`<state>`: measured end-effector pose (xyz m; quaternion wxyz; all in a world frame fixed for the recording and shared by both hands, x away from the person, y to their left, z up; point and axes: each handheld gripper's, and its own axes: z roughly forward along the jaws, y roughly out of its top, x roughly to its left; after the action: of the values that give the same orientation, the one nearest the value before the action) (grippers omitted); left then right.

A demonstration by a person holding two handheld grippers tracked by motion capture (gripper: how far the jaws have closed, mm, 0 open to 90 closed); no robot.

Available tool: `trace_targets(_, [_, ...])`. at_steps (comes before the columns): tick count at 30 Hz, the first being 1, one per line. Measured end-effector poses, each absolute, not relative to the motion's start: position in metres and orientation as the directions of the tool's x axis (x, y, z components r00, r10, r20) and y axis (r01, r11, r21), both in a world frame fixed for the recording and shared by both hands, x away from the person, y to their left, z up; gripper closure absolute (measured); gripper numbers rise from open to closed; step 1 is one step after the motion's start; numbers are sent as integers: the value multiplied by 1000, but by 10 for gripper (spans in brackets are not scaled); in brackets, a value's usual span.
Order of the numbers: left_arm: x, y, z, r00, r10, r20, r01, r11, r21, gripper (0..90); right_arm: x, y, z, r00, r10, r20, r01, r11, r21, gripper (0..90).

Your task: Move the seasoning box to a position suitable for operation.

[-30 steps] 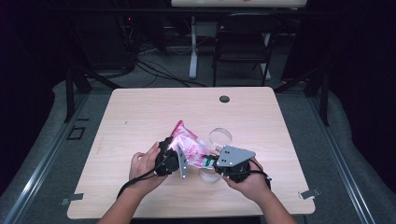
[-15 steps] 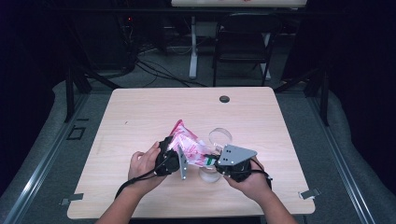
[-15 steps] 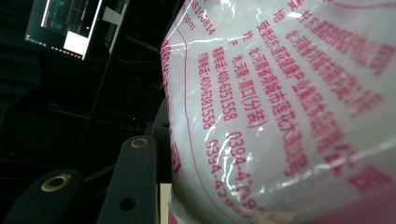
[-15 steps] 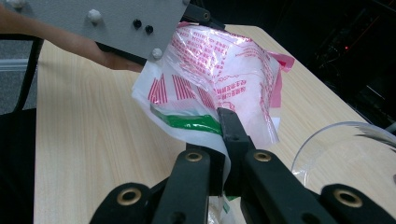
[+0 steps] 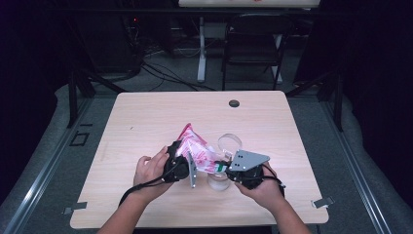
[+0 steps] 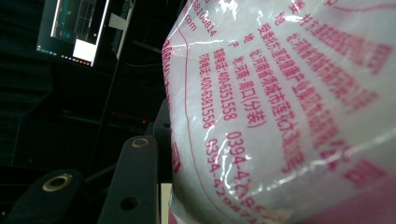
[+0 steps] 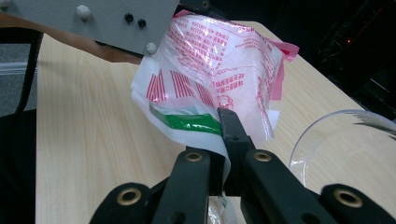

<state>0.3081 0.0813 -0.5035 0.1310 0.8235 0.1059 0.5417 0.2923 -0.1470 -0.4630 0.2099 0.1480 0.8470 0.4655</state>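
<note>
Pinching the bag's (image 7: pixel 219 60) lower edge, the right tool (image 7: pixel 223 140) has its jaws clamped tight on the plastic by the green strip. Just right of it stands a clear cup (image 7: pixel 345 144). Across from it, the left tool (image 5: pixel 181 165) grips the bag's bulging side, jaws partway closed on it, bag lifted between both above the table (image 5: pixel 146 122).

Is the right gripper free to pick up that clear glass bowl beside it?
Probably not yet. The right gripper is shut on the edge of the plastic bag, so it would have to let go first, though the bowl sits close by.
</note>
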Motion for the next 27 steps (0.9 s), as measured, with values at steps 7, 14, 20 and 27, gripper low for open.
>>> trace_targets(7, [307,81,-501,383,303,873,25,-948,318,628,293,-149,-464,-869,449,-208,65,520,852,900])
trace_targets(14, [307,80,-500,378,287,880,19,-953,303,635,295,-150,-465,-869,455,-195,76,513,855,900])
trace_targets(20, [307,79,-502,385,288,877,19,-953,304,640,296,-151,-467,-866,463,-190,86,513,854,900])
trace_targets(27, [307,79,-501,378,283,882,18,-954,298,641,297,-152,-468,-865,465,-187,93,515,852,900])
